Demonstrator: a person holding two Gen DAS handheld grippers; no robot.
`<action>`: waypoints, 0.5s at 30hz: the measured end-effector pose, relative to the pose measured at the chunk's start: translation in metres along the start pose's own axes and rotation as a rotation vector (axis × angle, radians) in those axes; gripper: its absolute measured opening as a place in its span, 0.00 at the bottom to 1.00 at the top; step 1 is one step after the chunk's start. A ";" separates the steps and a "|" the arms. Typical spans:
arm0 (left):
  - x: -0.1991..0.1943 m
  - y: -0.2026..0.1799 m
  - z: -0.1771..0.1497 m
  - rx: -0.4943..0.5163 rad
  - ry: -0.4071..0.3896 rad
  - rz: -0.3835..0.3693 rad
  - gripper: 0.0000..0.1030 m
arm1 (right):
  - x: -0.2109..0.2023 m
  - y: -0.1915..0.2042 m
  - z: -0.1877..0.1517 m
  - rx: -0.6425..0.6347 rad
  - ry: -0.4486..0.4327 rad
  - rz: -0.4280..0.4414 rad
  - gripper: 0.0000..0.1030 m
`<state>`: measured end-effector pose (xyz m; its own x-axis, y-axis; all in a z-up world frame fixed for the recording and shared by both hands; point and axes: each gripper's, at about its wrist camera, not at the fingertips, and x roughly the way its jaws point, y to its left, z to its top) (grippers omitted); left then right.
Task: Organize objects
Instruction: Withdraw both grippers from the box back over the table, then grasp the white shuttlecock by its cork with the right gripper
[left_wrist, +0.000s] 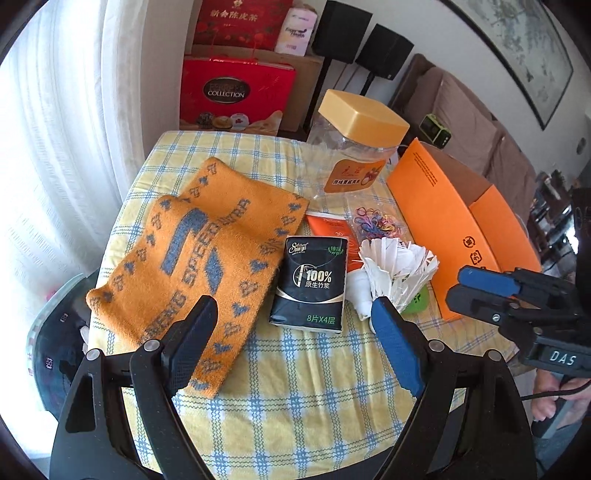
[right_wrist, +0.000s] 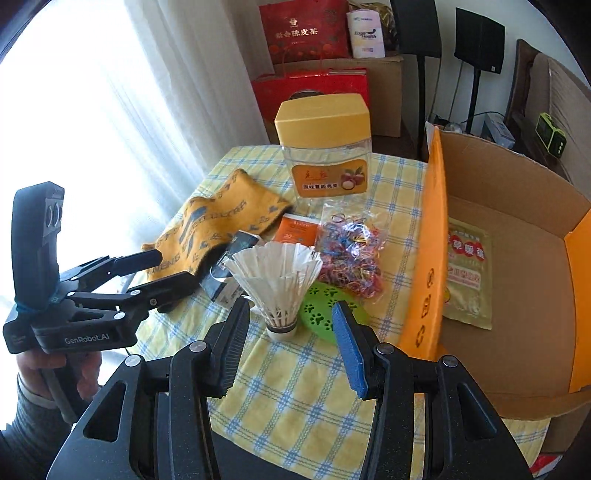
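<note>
Objects for sorting lie on a table with a yellow-and-blue checked cloth (left_wrist: 295, 387). Left wrist view: an orange knitted scarf (left_wrist: 192, 266) lies spread at the left; a black tissue pack (left_wrist: 310, 284) lies just beside its right edge. Right of the pack lies a white shuttlecock (left_wrist: 399, 269), with a green disc (left_wrist: 419, 301) partly under it. Behind these lie an orange sachet (left_wrist: 327, 227), a bag of coloured rubber bands (left_wrist: 376, 223) and a clear jar with a yellow lid (left_wrist: 360, 140). An orange cardboard box (left_wrist: 454, 236) stands open at the right. The left gripper (left_wrist: 295, 343) hangs above the cloth, jaws wide, nothing between them. The right gripper (left_wrist: 465, 286) enters from the right, also empty.

Right wrist view: the right gripper (right_wrist: 291, 350) has its jaws moderately parted and empty, just short of the shuttlecock (right_wrist: 277, 280), which stands on its cork. A yellow packet (right_wrist: 467, 273) lies inside the box (right_wrist: 517, 332). The left gripper (right_wrist: 173, 269) hovers over the scarf (right_wrist: 207, 229).
</note>
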<state>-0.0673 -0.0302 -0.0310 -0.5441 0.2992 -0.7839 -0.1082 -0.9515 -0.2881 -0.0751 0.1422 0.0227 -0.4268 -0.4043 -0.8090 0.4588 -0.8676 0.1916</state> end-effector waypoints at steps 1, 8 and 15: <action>0.000 0.001 0.000 -0.001 0.001 0.003 0.81 | 0.005 0.003 -0.001 -0.003 0.001 -0.006 0.47; 0.000 0.016 -0.003 -0.022 -0.007 0.012 0.81 | 0.035 0.006 0.004 0.015 0.018 -0.034 0.47; 0.008 0.018 -0.001 -0.013 0.023 0.002 0.81 | 0.054 0.004 0.005 0.026 0.024 -0.039 0.47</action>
<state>-0.0726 -0.0445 -0.0429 -0.5251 0.2986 -0.7969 -0.0961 -0.9512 -0.2931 -0.0999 0.1152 -0.0180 -0.4251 -0.3631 -0.8291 0.4212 -0.8902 0.1738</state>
